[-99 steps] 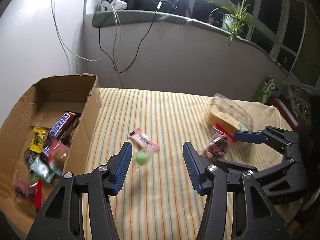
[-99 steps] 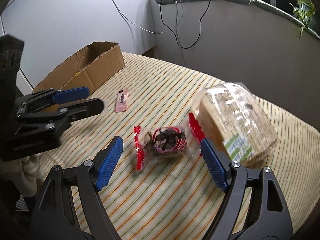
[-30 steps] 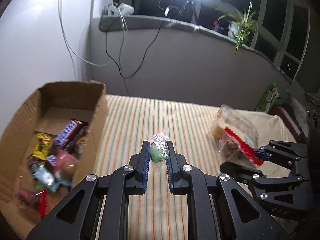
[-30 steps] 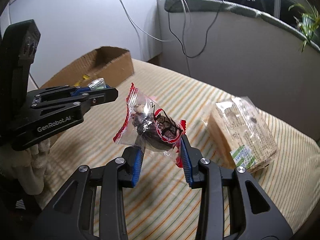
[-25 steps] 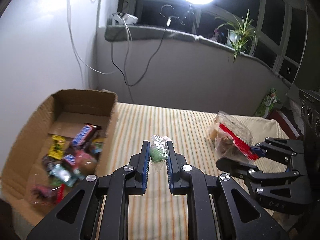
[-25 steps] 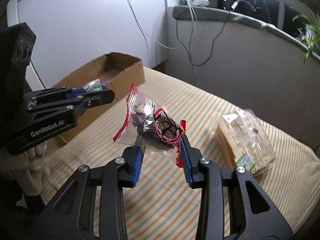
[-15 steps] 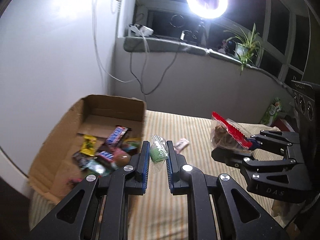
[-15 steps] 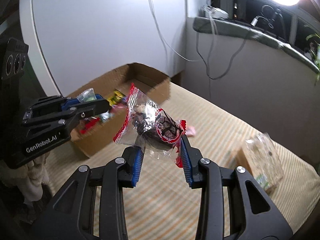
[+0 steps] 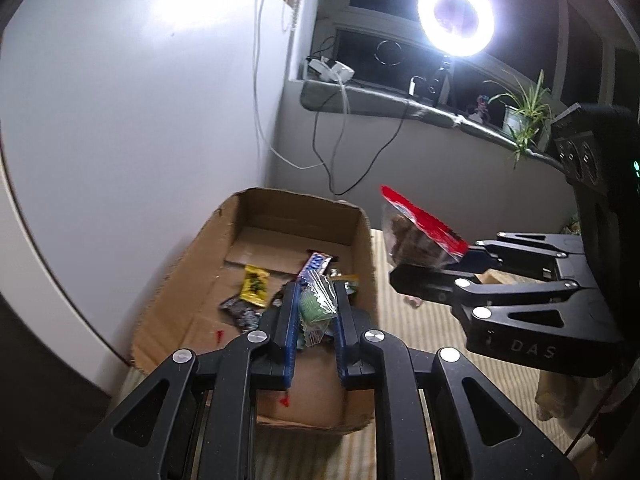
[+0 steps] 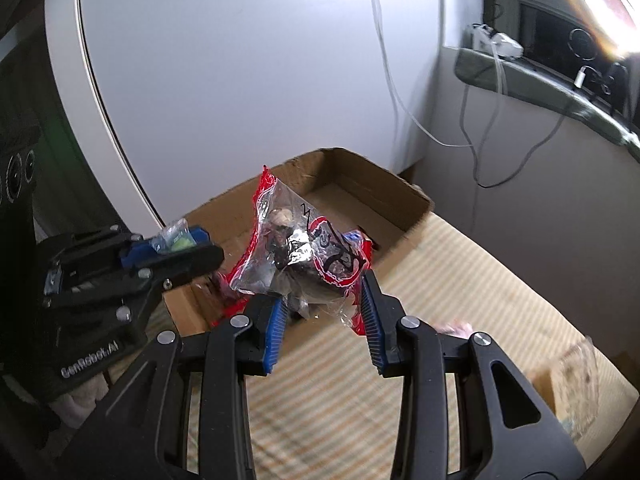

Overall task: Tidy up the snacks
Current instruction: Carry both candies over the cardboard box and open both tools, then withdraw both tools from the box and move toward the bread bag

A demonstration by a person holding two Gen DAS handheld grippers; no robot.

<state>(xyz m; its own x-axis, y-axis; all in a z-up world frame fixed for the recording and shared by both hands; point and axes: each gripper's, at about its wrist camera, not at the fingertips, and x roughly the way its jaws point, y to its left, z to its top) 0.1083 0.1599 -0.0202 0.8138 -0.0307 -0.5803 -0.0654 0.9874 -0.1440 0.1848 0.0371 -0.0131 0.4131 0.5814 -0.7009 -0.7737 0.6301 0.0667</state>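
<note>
My left gripper (image 9: 315, 300) is shut on a small green candy in clear wrap (image 9: 316, 307) and holds it over the near part of the open cardboard box (image 9: 362, 232). The box holds several wrapped snacks, among them a yellow packet (image 9: 253, 285) and a blue bar (image 9: 316, 265). My right gripper (image 10: 324, 292) is shut on a clear bag with red edges and dark pieces (image 10: 304, 252), held above the box's near wall (image 10: 412, 232). That bag also shows in the left wrist view (image 9: 416, 236), right of the box.
The box stands at the left end of a striped mattress (image 10: 460, 320), against a white wall (image 9: 120, 120). A pink snack (image 10: 454, 326) and a wrapped bread pack (image 10: 576, 384) lie on the mattress to the right. Cables hang from the window ledge (image 9: 380, 104).
Both grippers have risen and swung left from the mattress toward the box, each still holding its snack. The left gripper now hangs over the box's inside.
</note>
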